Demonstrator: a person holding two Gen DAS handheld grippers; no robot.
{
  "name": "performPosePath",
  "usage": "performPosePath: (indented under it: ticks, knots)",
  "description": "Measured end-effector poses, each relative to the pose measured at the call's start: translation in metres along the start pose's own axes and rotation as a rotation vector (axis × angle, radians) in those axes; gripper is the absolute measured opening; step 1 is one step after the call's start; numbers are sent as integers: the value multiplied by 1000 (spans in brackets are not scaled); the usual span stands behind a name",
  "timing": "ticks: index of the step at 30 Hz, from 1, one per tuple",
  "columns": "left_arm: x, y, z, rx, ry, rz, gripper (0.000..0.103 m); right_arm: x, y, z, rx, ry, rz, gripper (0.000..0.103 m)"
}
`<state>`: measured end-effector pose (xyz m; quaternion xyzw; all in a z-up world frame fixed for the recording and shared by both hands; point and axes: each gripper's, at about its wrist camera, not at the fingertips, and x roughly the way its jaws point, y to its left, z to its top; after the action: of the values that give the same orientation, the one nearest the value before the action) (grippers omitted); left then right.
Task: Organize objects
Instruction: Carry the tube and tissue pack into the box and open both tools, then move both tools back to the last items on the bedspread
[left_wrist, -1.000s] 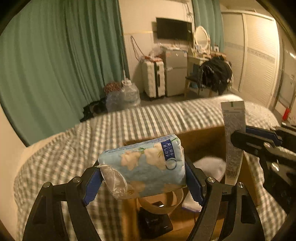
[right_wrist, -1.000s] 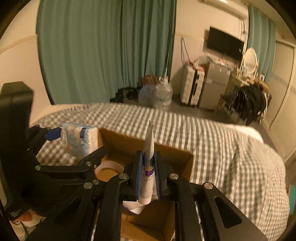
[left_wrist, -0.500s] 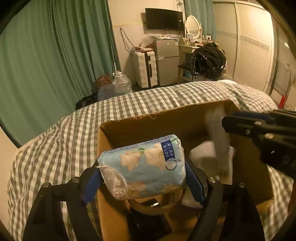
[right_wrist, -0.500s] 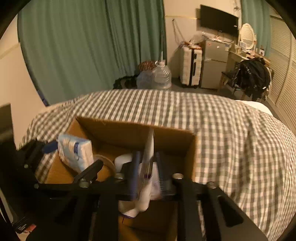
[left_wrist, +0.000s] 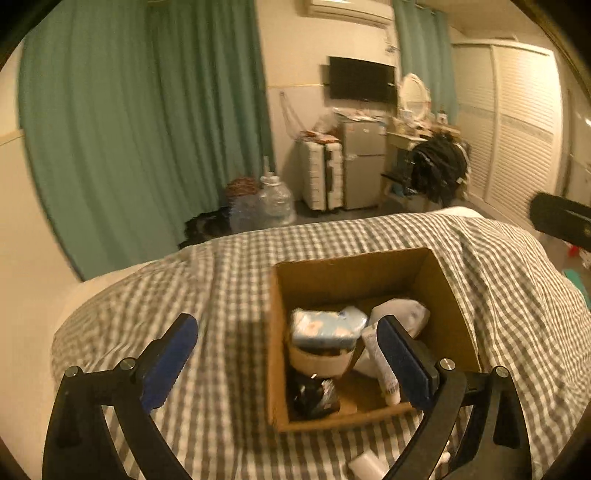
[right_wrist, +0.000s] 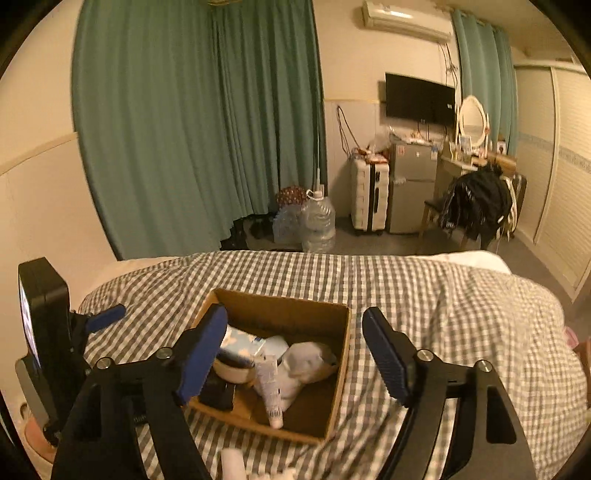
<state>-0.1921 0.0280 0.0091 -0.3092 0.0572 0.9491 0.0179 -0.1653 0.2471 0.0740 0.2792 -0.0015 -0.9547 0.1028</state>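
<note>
An open cardboard box (left_wrist: 447, 295) (right_wrist: 341, 354) sits on the checked bedspread. Inside lie a blue floral tissue pack (left_wrist: 325, 326) (right_wrist: 240, 341) on a tape roll (left_wrist: 319, 362) (right_wrist: 232, 367), a white tube (left_wrist: 386, 376) (right_wrist: 269, 387), a white cloth bundle (left_wrist: 400, 314) (right_wrist: 306, 360) and a black item (left_wrist: 312, 395) (right_wrist: 218, 393). My left gripper (left_wrist: 286, 334) hovers above the box's near left side, jaws opening wide, nothing between them. My right gripper (right_wrist: 295, 328) hangs above the box, jaws also opening and empty.
The checked bedspread (left_wrist: 221, 280) (right_wrist: 461, 314) covers the bed around the box. Small white items (left_wrist: 364, 467) (right_wrist: 234, 463) lie at the near edge. Beyond the bed stand green curtains (right_wrist: 199, 122), water jugs (right_wrist: 317, 225), a suitcase (right_wrist: 369, 195), a small fridge (right_wrist: 412, 188).
Both grippers let go: the tissue pack and the tube now lie in the box. Both jaws spread wide and both grippers pulled up and back from the box.
</note>
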Motion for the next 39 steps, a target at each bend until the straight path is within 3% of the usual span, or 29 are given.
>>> performPosePath:
  ticks: [7, 12, 18, 23, 27, 34, 37, 39]
  knots:
    - [-20, -8, -50, -49, 53, 16, 100, -27, 10, -53, -64, 41, -75, 79]
    - [1, -28, -100, 1, 121, 59, 100, -4, 4, -114, -21, 150, -86, 79]
    - [37, -47, -144, -16, 233, 23, 100, 30, -6, -168, -8, 293, -134, 79]
    - [41, -65, -158, 5, 259, -57, 100, 38, -15, -180, 20, 338, -142, 79]
    - [47, -82, -168, 70, 271, -77, 100, 38, -17, -181, 24, 348, -154, 79]
    - [50, -90, -179, 80, 297, -163, 97, 40, -15, -179, 27, 353, -162, 79]
    - [52, -97, -182, 102, 311, -202, 91, 39, -15, -179, 34, 350, -163, 79]
    - [54, -102, -184, 123, 322, -234, 80, 38, -15, -179, 40, 349, -164, 79]
